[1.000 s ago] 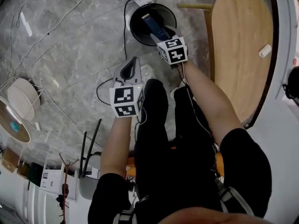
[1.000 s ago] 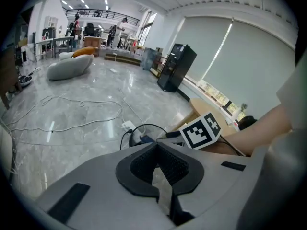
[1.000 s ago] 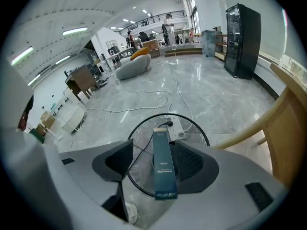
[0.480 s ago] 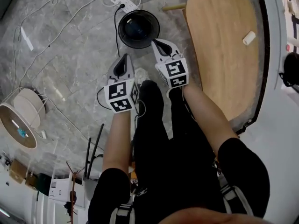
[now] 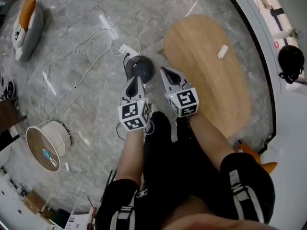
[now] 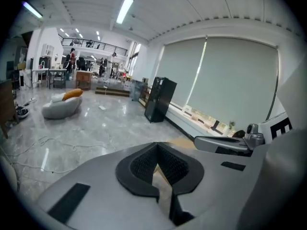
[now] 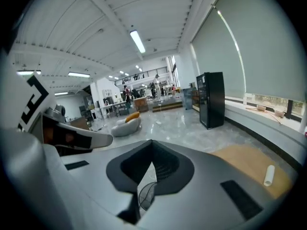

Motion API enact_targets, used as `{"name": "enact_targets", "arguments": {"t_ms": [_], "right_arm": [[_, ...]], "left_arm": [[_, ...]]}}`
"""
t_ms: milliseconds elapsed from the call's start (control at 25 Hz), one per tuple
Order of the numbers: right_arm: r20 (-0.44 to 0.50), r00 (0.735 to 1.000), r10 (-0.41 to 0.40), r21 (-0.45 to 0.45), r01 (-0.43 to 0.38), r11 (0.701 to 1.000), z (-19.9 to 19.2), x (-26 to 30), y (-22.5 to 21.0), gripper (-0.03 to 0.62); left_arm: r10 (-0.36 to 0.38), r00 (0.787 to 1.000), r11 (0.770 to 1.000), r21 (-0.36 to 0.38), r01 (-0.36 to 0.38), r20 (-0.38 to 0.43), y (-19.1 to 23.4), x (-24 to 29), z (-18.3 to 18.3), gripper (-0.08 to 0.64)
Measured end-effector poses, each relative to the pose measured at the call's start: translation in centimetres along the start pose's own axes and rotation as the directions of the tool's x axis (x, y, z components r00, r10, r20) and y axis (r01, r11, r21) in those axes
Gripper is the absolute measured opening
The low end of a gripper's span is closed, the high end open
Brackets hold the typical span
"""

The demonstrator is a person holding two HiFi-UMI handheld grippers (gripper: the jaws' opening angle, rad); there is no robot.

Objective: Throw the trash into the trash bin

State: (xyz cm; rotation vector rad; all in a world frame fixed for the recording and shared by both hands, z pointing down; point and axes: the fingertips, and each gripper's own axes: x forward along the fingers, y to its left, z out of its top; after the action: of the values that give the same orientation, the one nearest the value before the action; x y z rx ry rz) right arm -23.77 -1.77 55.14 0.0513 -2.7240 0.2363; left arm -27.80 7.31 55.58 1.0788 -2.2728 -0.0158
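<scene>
The black round trash bin stands on the grey marble floor, just beyond both gripper tips in the head view. My left gripper points at its near rim, jaws together and empty. My right gripper hangs to the bin's right, also shut with nothing in it. In the left gripper view the left gripper has its pads meeting at the tip. In the right gripper view the right gripper looks the same, and the bin's rim shows through the slit below the tip. What lies inside the bin is too small to make out.
An oval wooden table stands right of the bin with a white roll on it. A power strip and cables lie behind the bin. A round white fan lies at left and a grey beanbag at far left.
Both grippers have risen well away from the bin. The right gripper held a blue item over the bin with open jaws; its jaws are now shut and empty.
</scene>
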Motion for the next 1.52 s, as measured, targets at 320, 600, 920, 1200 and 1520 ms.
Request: {"name": "enact_targets", "arguments": {"t_ms": [320,600,920,1200,1520], "right_arm": [[0.183,0.978,-0.097,0.019,0.095,0.995,12.5,-10.9,-2.5,0.011],[0.3,0.922,-0.246,0.032,0.248,0.968,18.1,-19.7,-6.1,0.011],[0.35,0.818,-0.457,0.12,0.445,0.888,19.7,-26.9,-11.5,0.011],[0.289,0.753,-0.591,0.179,0.564,0.806,16.2,-31.9,-17.2,0.011],[0.219,0.724,-0.654,0.236,0.611,0.756,11.1,-37.4,-25.0,0.011]], "left_arm": [[-0.072,0.993,0.995,0.083,0.064,0.092,-8.5,-6.2,9.9,0.012],[-0.21,0.959,0.96,0.224,0.165,0.191,-16.7,-10.1,16.4,0.012],[-0.359,0.918,0.9,0.324,0.292,0.17,-23.9,-10.7,18.1,0.012],[-0.446,0.89,0.848,0.364,0.384,0.1,-30.8,-8.3,16.2,0.012],[-0.499,0.867,0.793,0.41,0.45,0.013,-40.3,-4.7,11.4,0.013]]}}
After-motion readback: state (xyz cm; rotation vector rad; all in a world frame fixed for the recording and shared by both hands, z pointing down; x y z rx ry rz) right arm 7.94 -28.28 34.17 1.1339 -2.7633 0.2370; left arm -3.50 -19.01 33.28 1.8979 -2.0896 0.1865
